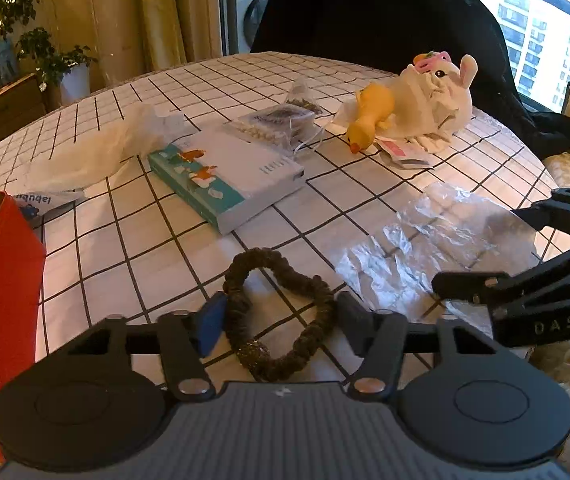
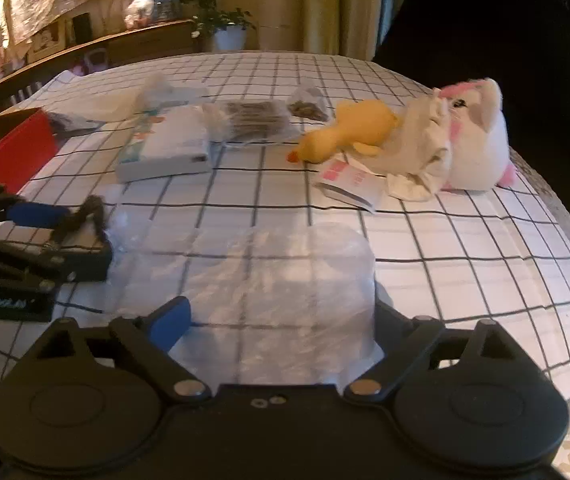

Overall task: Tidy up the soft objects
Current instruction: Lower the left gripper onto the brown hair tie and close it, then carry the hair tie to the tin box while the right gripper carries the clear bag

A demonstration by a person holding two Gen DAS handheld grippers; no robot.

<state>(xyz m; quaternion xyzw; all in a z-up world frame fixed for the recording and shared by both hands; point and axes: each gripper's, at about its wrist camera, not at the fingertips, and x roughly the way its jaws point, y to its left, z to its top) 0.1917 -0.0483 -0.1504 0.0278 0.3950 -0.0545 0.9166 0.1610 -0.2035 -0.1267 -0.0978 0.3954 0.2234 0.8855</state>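
A dark brown scrunchie lies flat in a loop beside a crumpled clear plastic bag on the checked cloth.

You had a white tablecloth crossed by a thin black grid. On it lay a dark brown scrunchie, a clear, silvery-creased plastic bag, a white box with a teal side and orange spots, a yellow duck toy with an orange beak, and a white plush bunny with pink trim. Your container at the edge was red. Both grippers were black, each with a blue pad.
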